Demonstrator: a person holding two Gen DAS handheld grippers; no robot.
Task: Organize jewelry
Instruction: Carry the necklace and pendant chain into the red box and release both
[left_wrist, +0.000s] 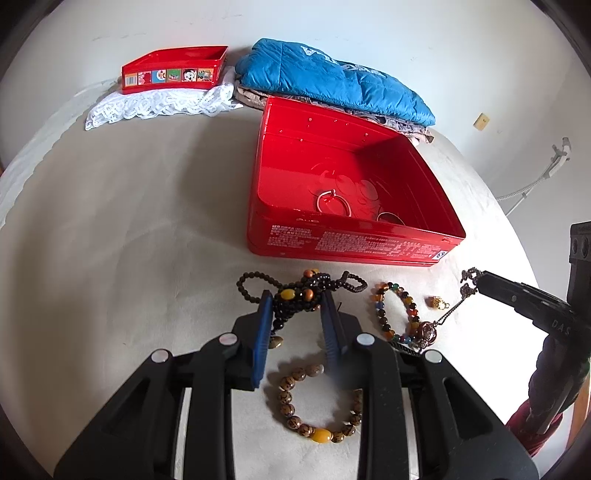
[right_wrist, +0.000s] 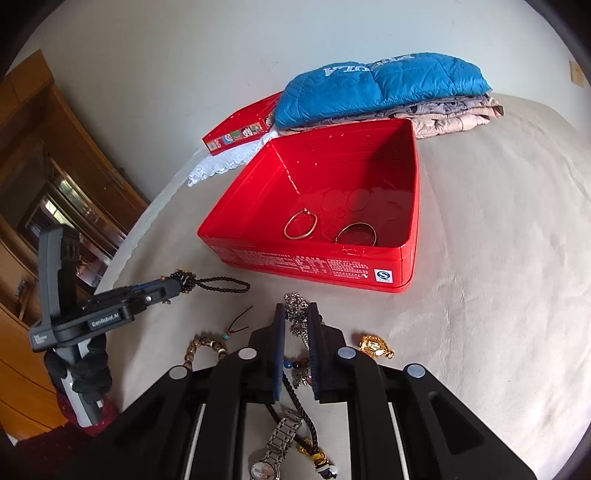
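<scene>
An open red tin (left_wrist: 354, 247) (right_wrist: 306, 266) stands on the beige bed cover, with two metal bangles (right_wrist: 300, 224) (right_wrist: 356, 234) inside. In front of the tin, my left gripper (left_wrist: 295, 300) (right_wrist: 177, 286) is shut on a bundle of dark bead necklace (left_wrist: 306, 284) whose loops spill out to both sides. My right gripper (right_wrist: 297, 308) (left_wrist: 480, 282) is shut on a thin metal chain necklace (right_wrist: 295, 314). That chain hangs down to a round pendant (left_wrist: 428, 330) resting on the cover.
Loose on the cover lie a multicoloured bead bracelet (left_wrist: 397, 314), a brown bead bracelet (left_wrist: 317, 406), a gold charm (right_wrist: 375, 347) and a wristwatch (right_wrist: 273, 450). Behind the tin are its lid (left_wrist: 173, 72) on white lace and a blue jacket (left_wrist: 332, 81) on folded clothes.
</scene>
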